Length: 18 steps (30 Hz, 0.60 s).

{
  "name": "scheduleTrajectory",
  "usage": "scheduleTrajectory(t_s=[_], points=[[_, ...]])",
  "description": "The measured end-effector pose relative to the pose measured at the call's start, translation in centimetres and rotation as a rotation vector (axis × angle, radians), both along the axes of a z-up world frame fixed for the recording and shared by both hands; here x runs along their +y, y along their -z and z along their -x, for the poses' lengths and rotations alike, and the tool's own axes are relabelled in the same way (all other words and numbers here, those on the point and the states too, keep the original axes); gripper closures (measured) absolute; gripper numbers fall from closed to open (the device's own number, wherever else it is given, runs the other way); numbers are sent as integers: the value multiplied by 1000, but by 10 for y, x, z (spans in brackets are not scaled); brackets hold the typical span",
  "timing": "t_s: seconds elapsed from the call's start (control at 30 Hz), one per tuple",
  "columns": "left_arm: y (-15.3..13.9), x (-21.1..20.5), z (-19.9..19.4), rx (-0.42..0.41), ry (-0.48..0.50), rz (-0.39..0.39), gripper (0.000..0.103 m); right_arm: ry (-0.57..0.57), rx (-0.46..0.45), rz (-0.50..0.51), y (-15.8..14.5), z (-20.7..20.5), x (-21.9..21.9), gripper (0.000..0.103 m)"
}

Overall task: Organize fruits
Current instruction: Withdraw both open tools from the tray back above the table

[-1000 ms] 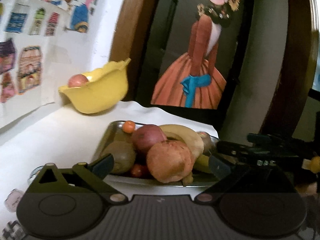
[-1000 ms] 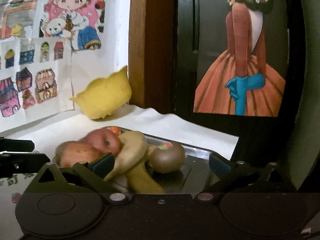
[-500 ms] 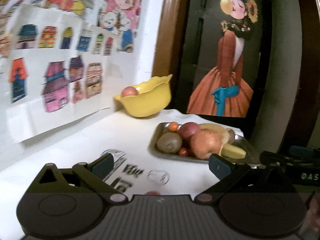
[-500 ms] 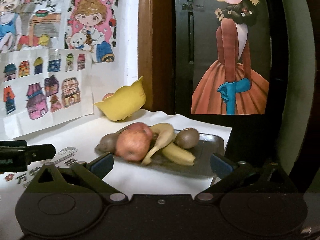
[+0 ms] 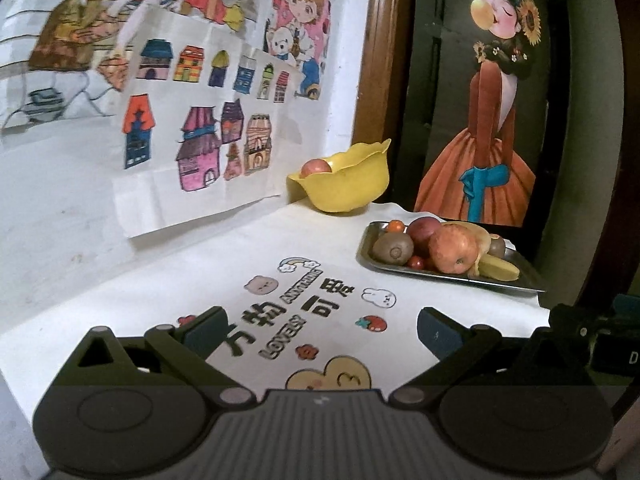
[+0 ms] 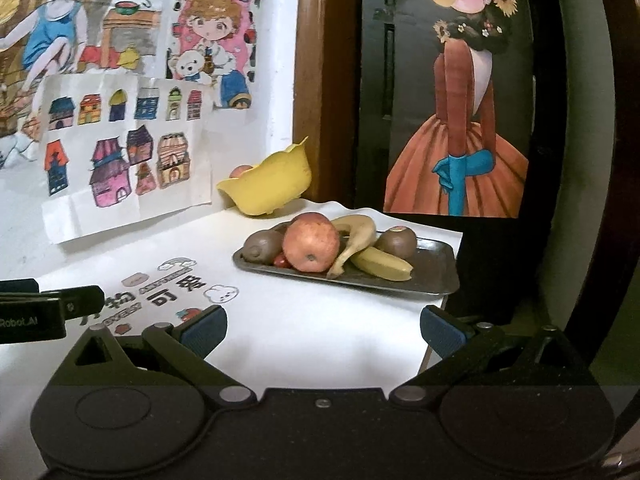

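A metal tray (image 5: 516, 285) (image 6: 436, 276) on the white table holds a red apple (image 5: 454, 249) (image 6: 311, 246), a darker apple (image 5: 424, 230), two kiwis (image 5: 393, 244) (image 6: 397, 242), bananas (image 6: 380, 265) and small tomatoes (image 5: 416, 262). Behind it a yellow bowl (image 5: 346, 186) (image 6: 272, 188) contains one reddish fruit (image 5: 316, 168). My left gripper (image 5: 320, 330) is open and empty, well short of the tray. My right gripper (image 6: 322, 326) is open and empty too, over the table's near part.
The white tablecloth (image 5: 224, 264) carries printed stickers and lettering (image 5: 304, 308). Children's drawings (image 5: 192, 136) hang on the left wall. A wooden frame (image 6: 320, 80) and a dark panel with a painted girl (image 6: 460, 120) stand behind. The table's right edge (image 6: 452, 276) drops off just past the tray.
Both grippers have pulled back from right over the tray to the table's near side. The fruit now looks smaller and farther off. Both stay open and empty.
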<state>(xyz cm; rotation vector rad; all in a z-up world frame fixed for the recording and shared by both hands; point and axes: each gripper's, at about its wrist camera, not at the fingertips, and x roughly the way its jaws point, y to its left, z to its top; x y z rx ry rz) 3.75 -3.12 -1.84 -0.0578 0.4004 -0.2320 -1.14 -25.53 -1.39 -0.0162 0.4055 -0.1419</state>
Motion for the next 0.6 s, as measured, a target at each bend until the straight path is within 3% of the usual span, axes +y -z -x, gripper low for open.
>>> scheduleTrajectory(t_s=[0.6], points=[[8,33,25,0,-56,5,0,-71,40,48,4,10,42,1]])
